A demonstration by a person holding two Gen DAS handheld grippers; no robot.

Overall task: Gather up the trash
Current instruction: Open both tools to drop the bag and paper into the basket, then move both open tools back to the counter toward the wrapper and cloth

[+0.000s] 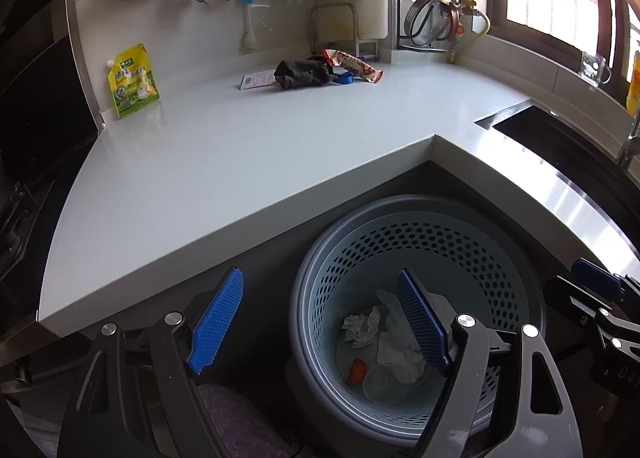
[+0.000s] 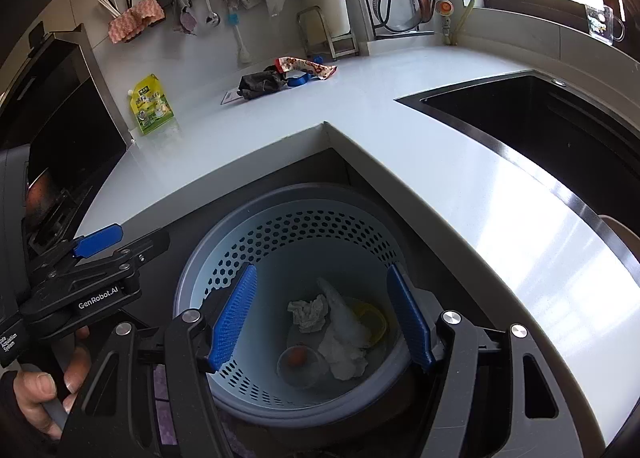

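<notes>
Down in the bin (image 2: pixel 224 225) under the tabletop (image 1: pixel 240 161) corner there's already crumpled paper (image 2: pixel 307 313), a clear cup (image 2: pixel 298 368) and more, so part's done. Both left tongs (image 1: pixel 320 322) and right tongs (image 2: pixel 324 322) hang over it, spread and empty. Left to grab, I'd say: snack wrapper (image 1: pixel 354 65), dark rag (image 1: pixel 304 73) and blue bit (image 1: pixel 344 77) at the back.

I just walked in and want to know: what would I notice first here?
Probably the round blue bin with holes, down in the corner below the white counter, with crumpled paper already inside. Both open grippers, left and right, hang empty over it. More litter, like the red wrapper, waits near the back wall.
</notes>
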